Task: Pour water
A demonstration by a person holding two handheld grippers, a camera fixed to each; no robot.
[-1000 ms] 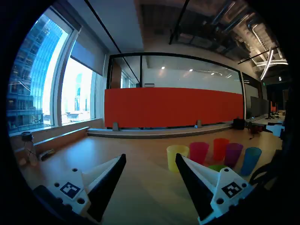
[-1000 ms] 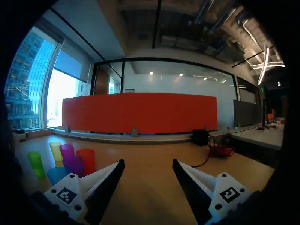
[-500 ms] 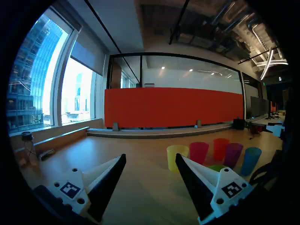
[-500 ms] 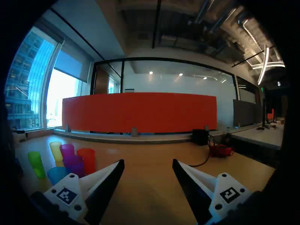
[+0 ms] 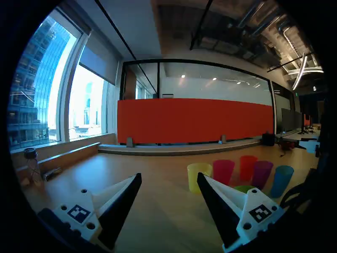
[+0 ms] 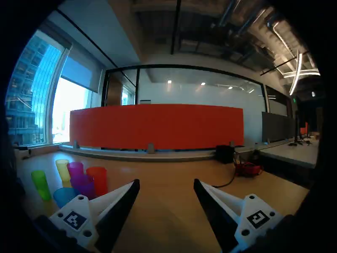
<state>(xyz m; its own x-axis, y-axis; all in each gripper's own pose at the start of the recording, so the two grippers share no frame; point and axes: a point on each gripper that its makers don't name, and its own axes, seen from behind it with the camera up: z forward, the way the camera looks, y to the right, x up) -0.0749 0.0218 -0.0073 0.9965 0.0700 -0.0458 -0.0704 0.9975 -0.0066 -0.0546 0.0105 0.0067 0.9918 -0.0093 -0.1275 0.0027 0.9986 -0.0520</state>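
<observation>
Though dim overhead, a wooden table (image 5: 164, 219), coloured cups (image 5: 223, 170), orange partition (image 5: 193, 120) behind.

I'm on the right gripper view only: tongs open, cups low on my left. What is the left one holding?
Observer: Nothing. The left tongs are open over bare table.
Operator: How do the cups sit from that side?
Observer: To its right. The yellow cup is the leftmost, partly behind one fingertip.
Operator: Anything over there I could pour from?
Observer: Maybe. A small dark-capped bottle stands far left by the window ledge; I can't tell what is in it.
</observation>
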